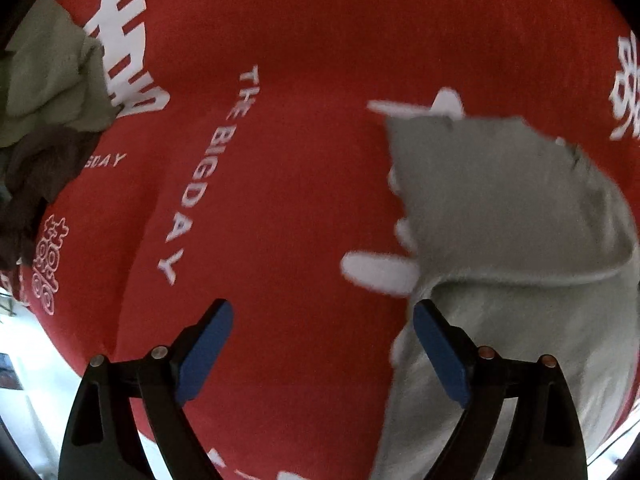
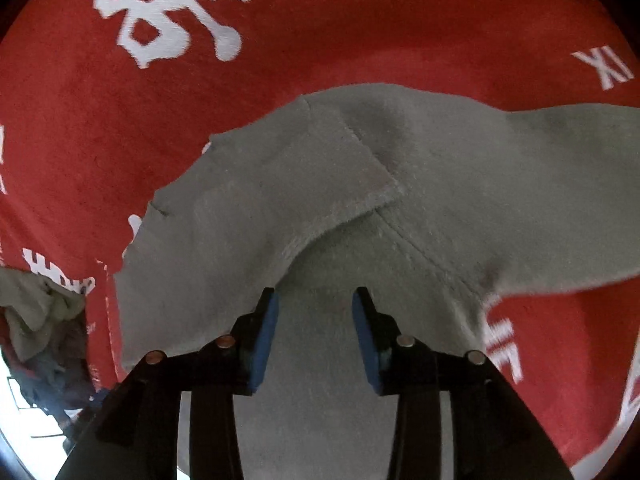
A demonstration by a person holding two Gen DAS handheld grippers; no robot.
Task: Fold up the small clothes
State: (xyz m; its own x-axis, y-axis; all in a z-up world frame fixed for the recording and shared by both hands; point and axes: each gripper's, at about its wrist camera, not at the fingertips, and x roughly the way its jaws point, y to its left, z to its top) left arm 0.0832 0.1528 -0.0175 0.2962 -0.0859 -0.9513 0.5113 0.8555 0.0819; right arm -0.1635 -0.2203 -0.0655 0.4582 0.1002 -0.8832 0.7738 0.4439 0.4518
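A small grey-green garment [image 2: 360, 184] lies spread on the red cloth with white lettering [image 2: 100, 140]; one flap with a stitched hem is folded over its middle. In the left wrist view the same garment [image 1: 500, 208] lies at the right. My left gripper [image 1: 323, 320] is open wide above the red cloth [image 1: 280, 160], with nothing between its blue pads and its right finger [image 1: 440, 352] over the garment's left edge. Just above the garment's near part hovers my right gripper [image 2: 315, 304], open, its blue pads apart with only the flat fabric showing beneath them.
A heap of other small clothes, olive and dark brown, lies at the left [image 1: 48, 92], also seen at the lower left in the right wrist view as a crumpled pile [image 2: 40, 320]. The red cloth's edge [image 1: 60, 344] falls off at the lower left.
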